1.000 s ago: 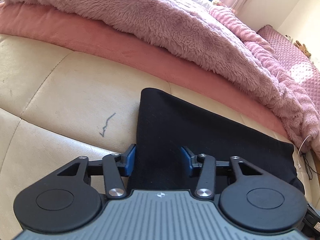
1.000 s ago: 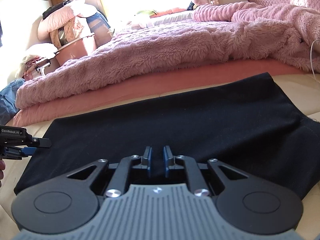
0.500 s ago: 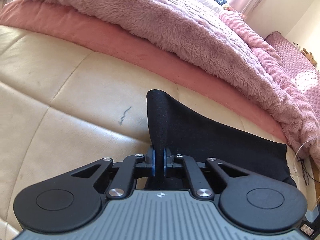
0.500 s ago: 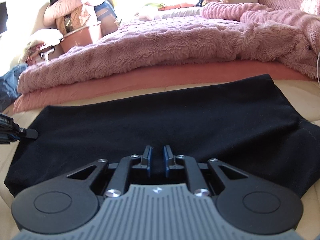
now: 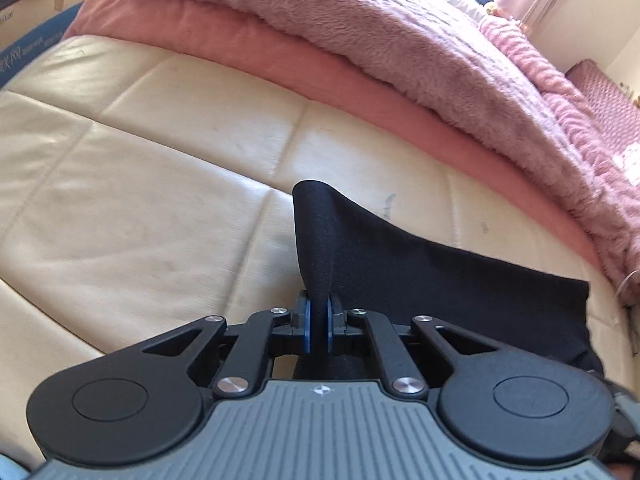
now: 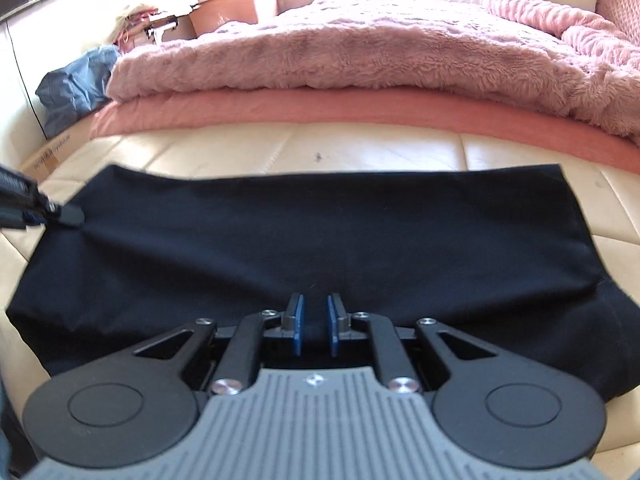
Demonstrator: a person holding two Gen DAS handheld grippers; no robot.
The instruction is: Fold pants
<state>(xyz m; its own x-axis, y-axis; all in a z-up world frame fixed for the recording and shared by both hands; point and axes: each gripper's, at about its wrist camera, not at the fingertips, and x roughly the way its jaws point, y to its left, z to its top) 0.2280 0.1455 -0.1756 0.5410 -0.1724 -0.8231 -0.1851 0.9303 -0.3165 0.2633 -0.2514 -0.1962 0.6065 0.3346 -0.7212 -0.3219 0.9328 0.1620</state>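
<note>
The black pants (image 6: 320,232) lie across a cream leather cushion (image 5: 160,168). My left gripper (image 5: 318,324) is shut on the pants' left end (image 5: 316,240), which stands up in a raised fold above the cushion. The left gripper also shows at the left edge of the right wrist view (image 6: 60,212), pinching that end. My right gripper (image 6: 314,328) is narrowly shut with black pants cloth between its blue pads, at the near edge of the pants.
A fuzzy pink blanket (image 6: 360,52) over a salmon sheet (image 6: 320,108) lies along the far side of the cushion. A blue bag (image 6: 76,88) and a box (image 5: 36,12) sit at the left. A white cable (image 5: 628,280) hangs at the right.
My left gripper closed on the pants' left end, then lifted it and carried it rightward. The right gripper rose a little while staying shut on the cloth.
</note>
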